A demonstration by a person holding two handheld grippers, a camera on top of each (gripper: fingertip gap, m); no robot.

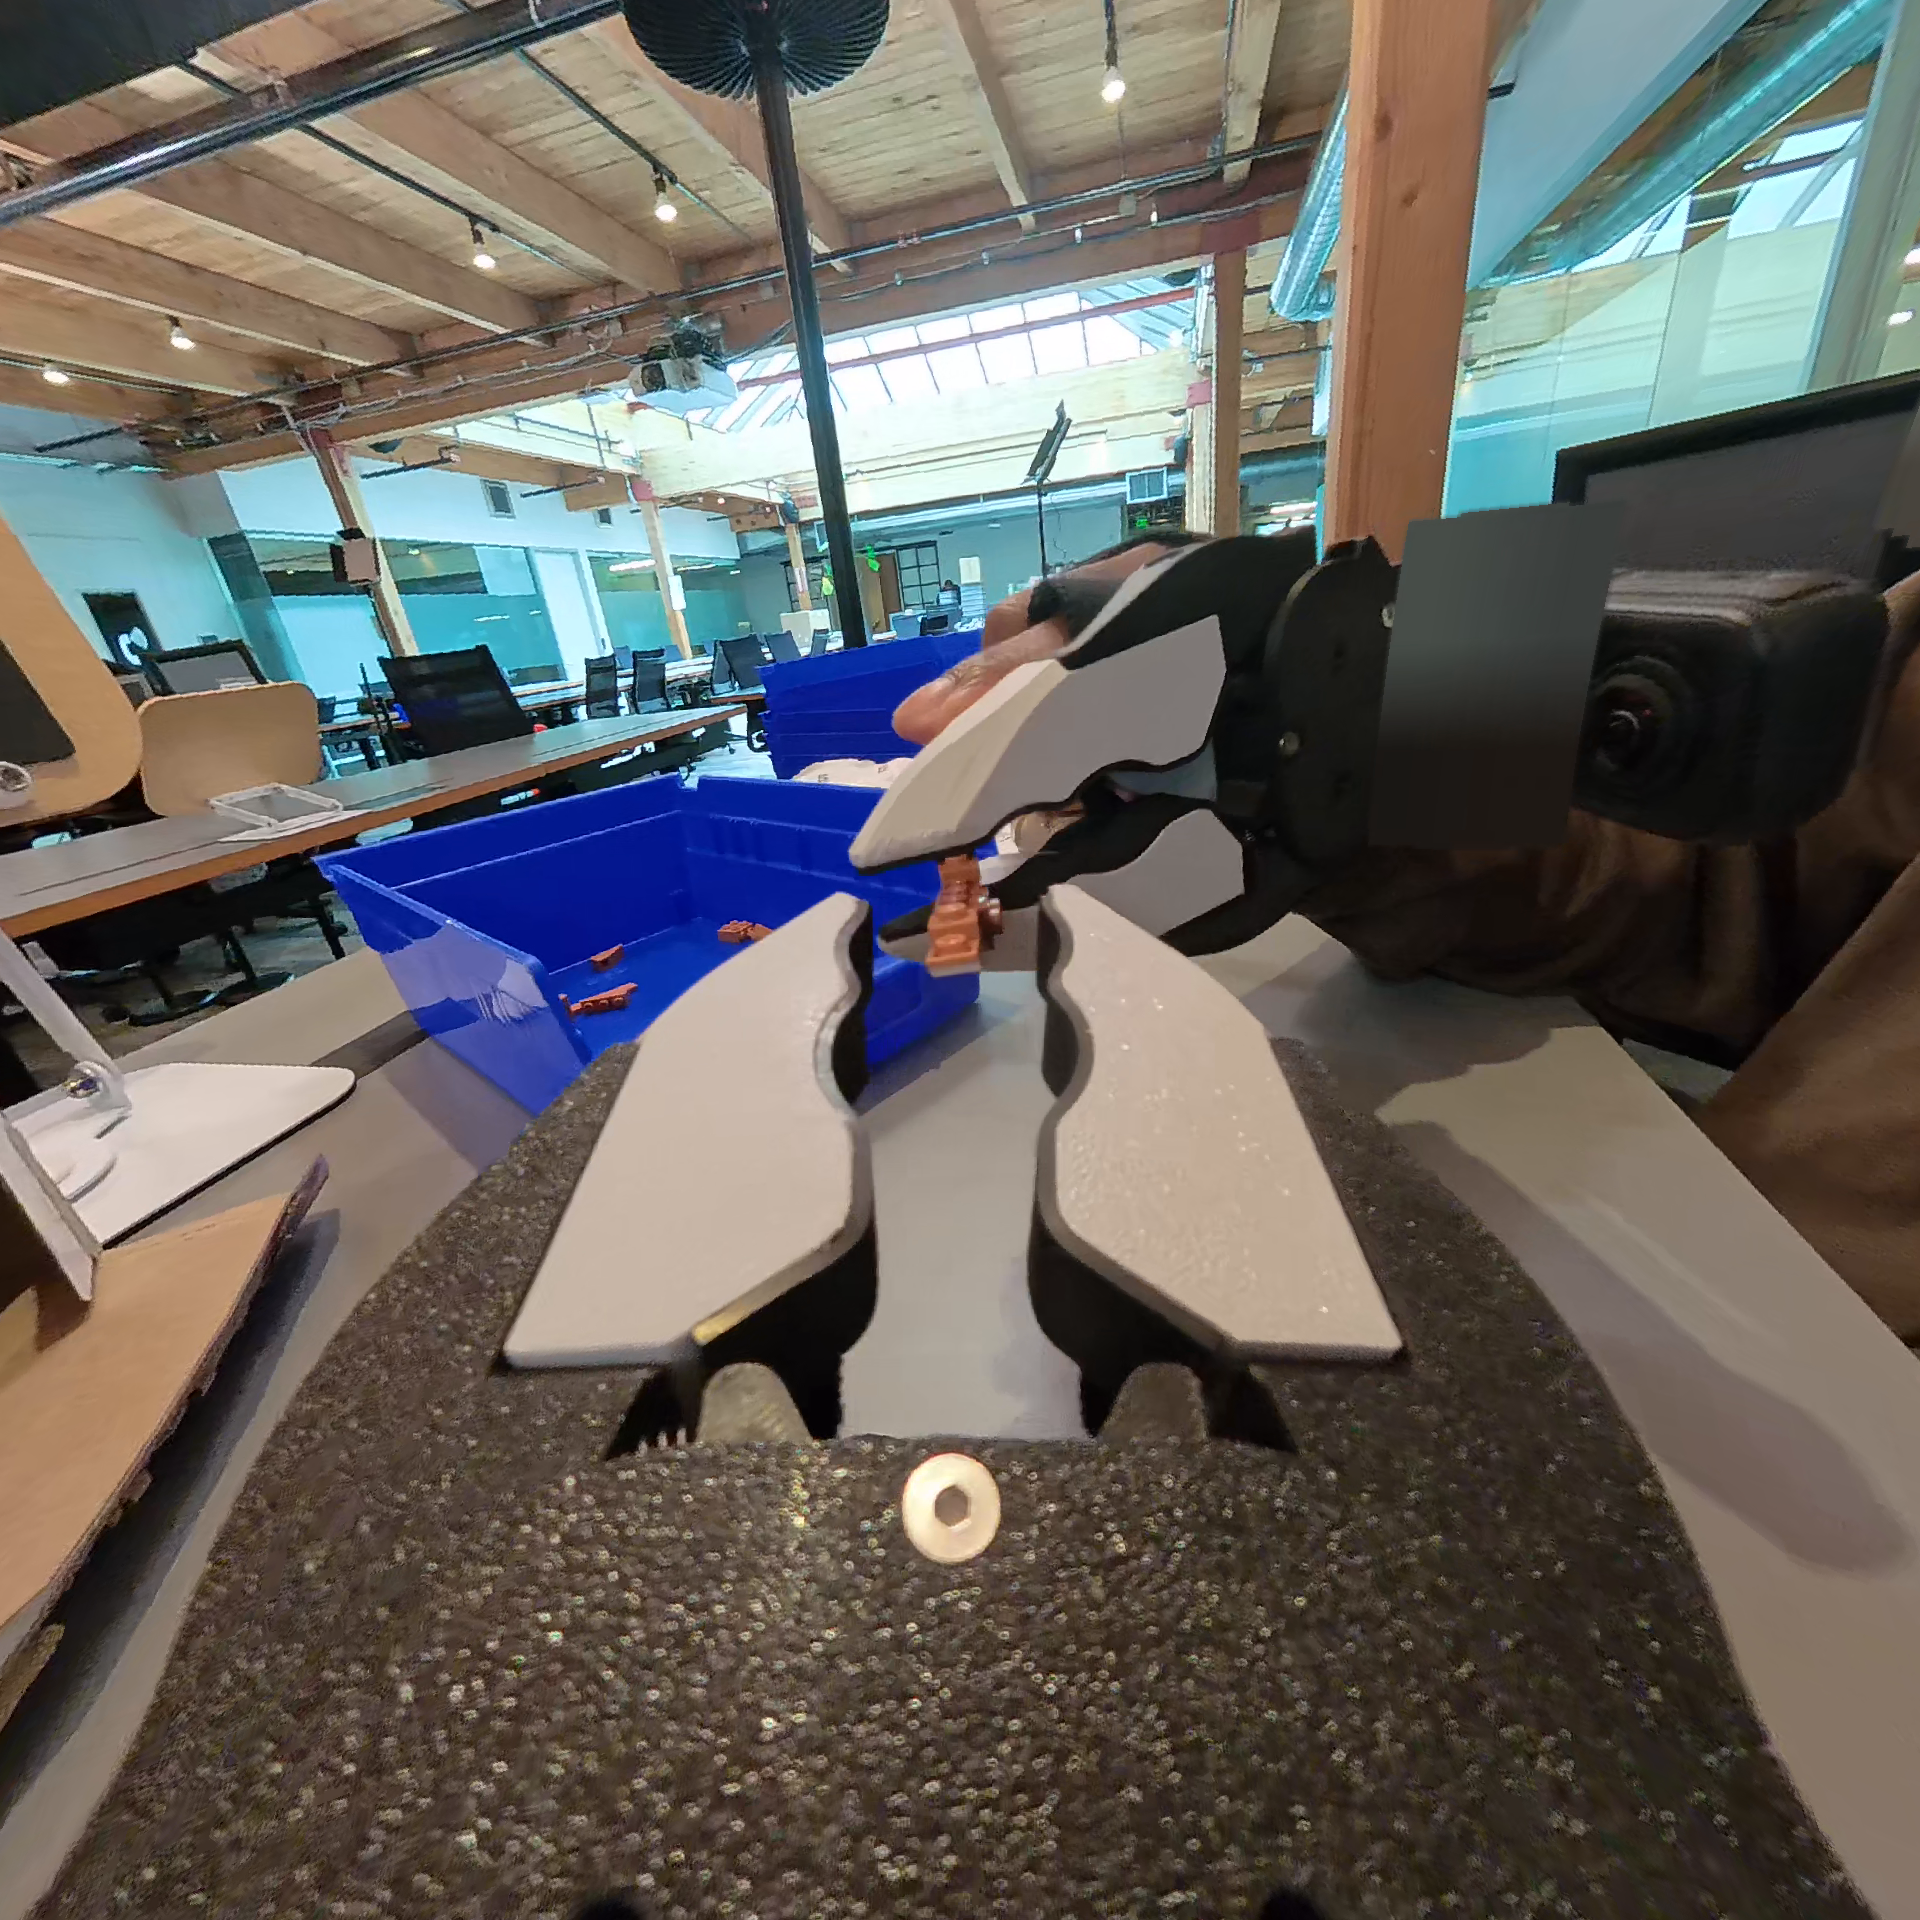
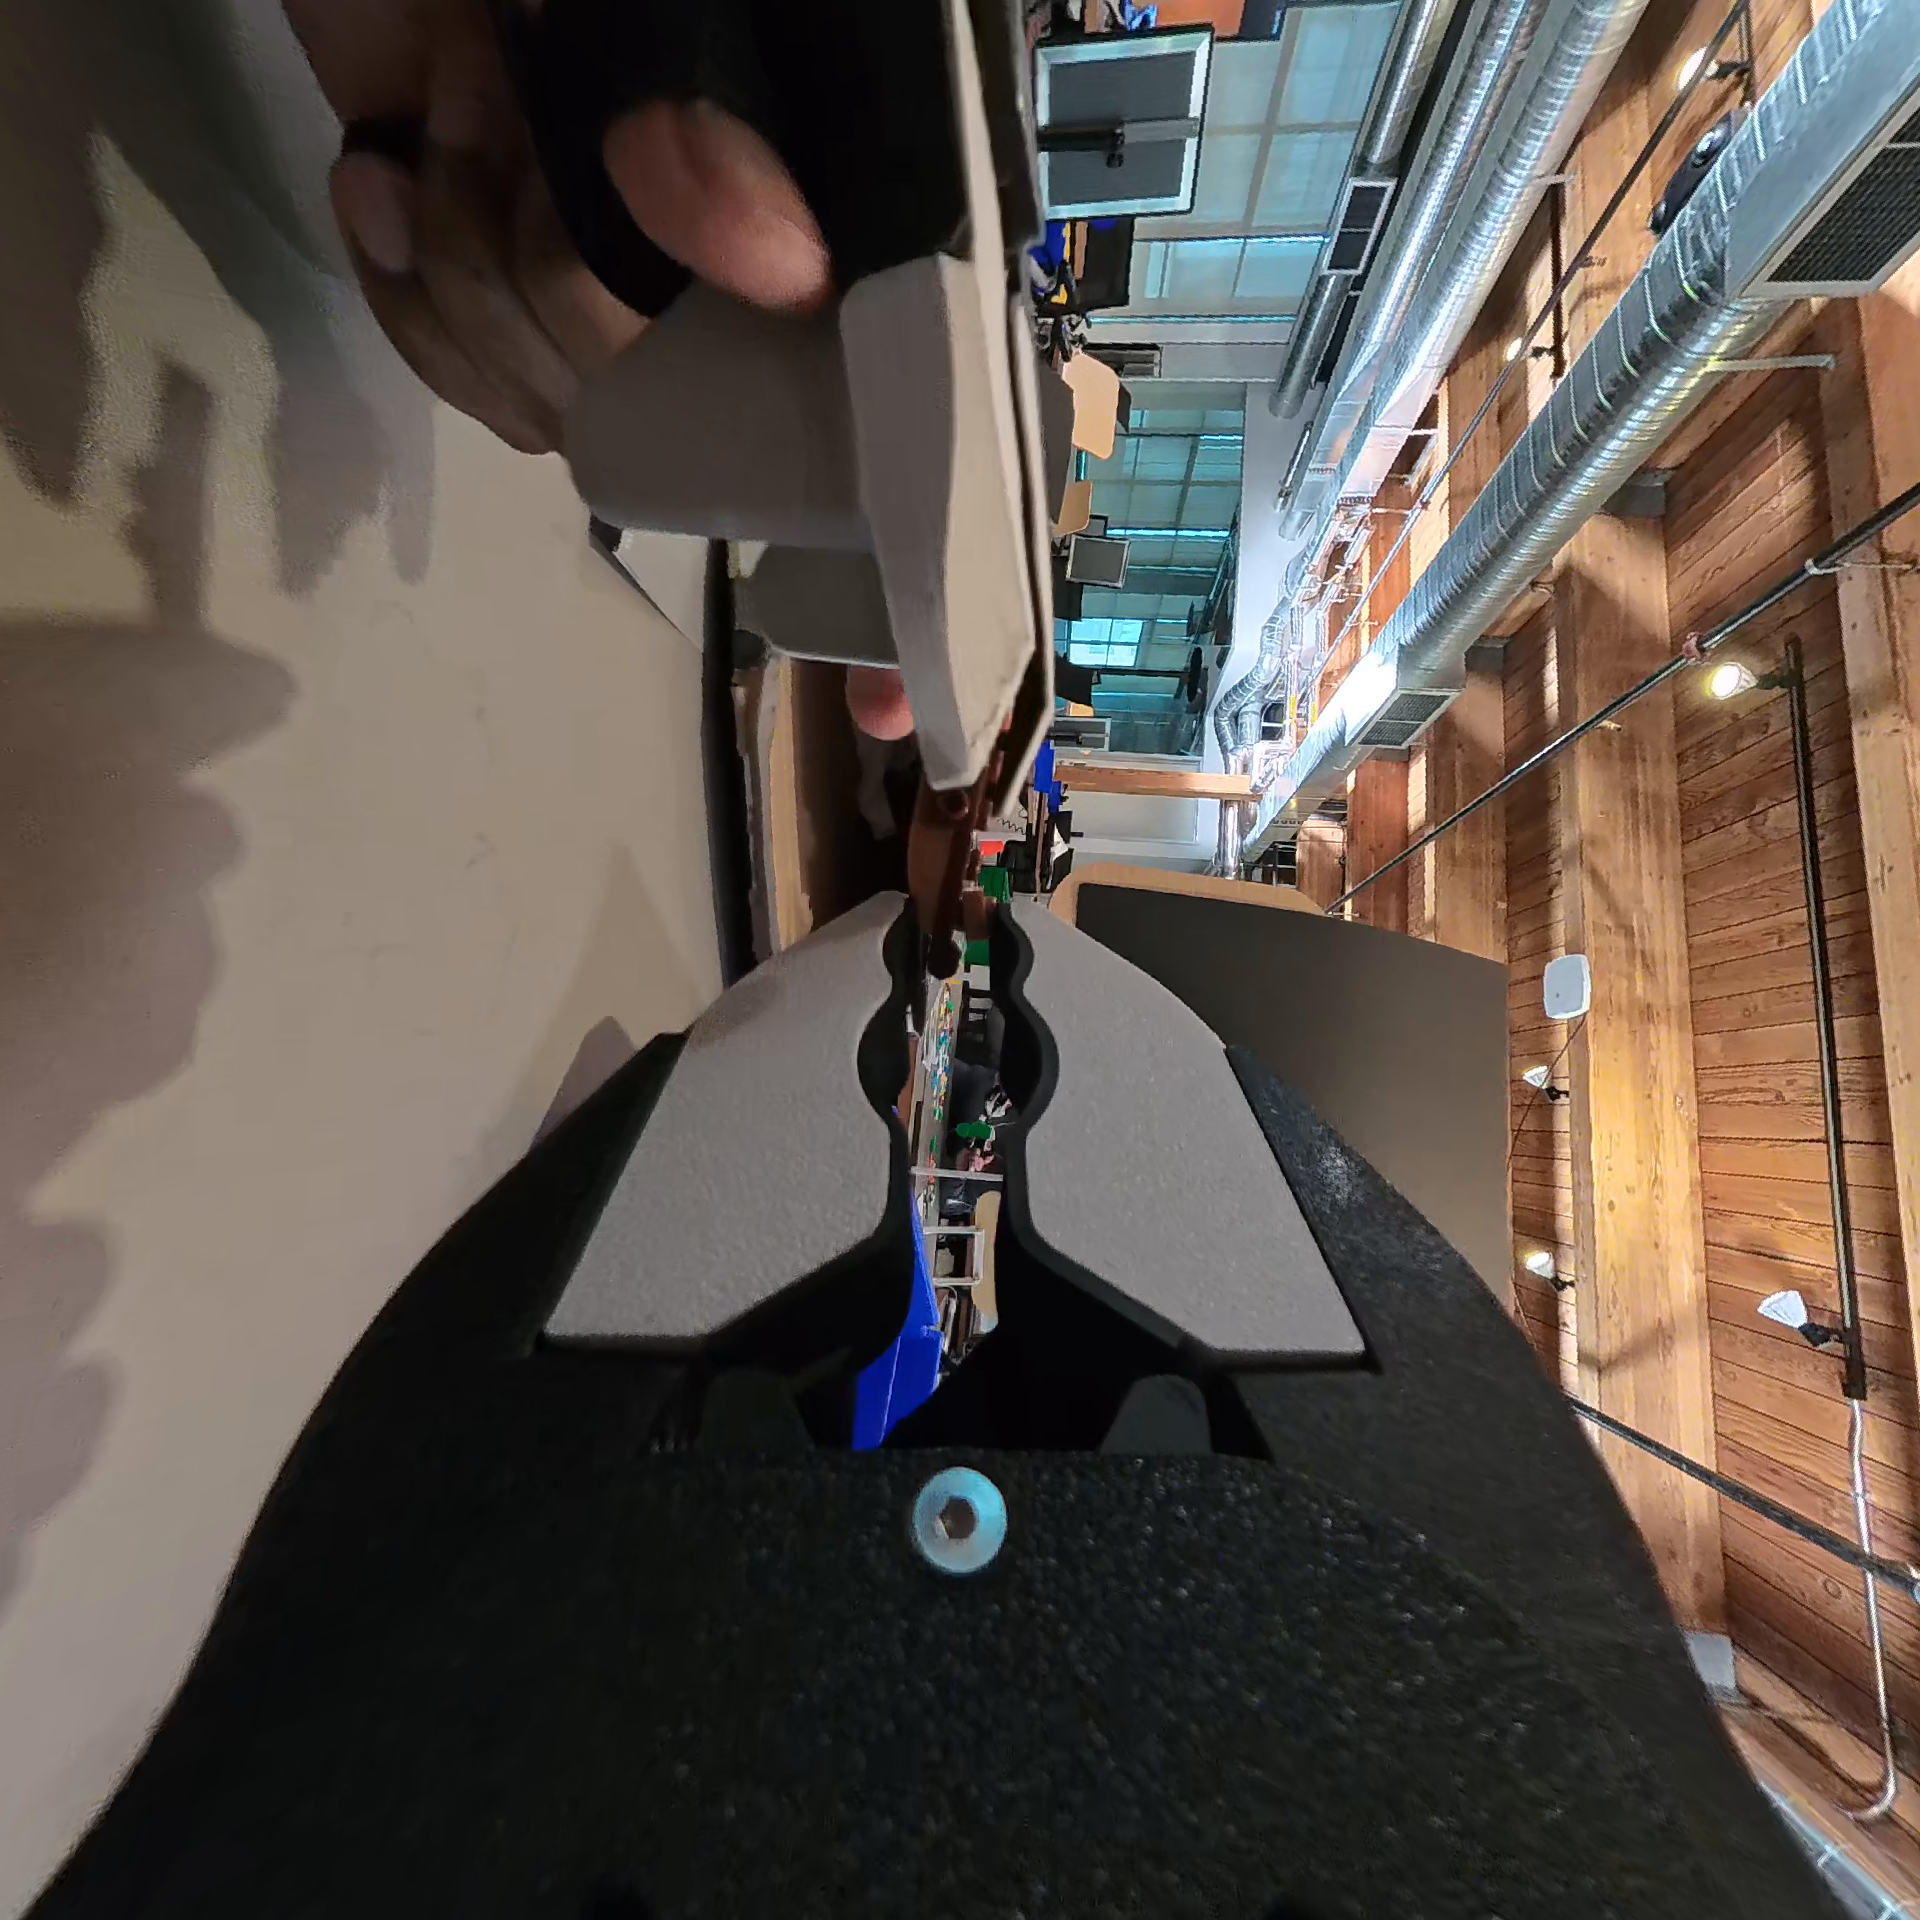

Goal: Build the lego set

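Two tongs meet at a small brown brick piece: right tongs clamp it; left tongs stand open beside it. Light, stiff, slippery plastic, best pinched across flat faces.

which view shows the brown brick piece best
The left wrist view: the brown brick piece sits lit and side-on between the right gripper's fingers, ahead of the open left gripper and the blue bin. The right wrist view shows it dark and edge-on.
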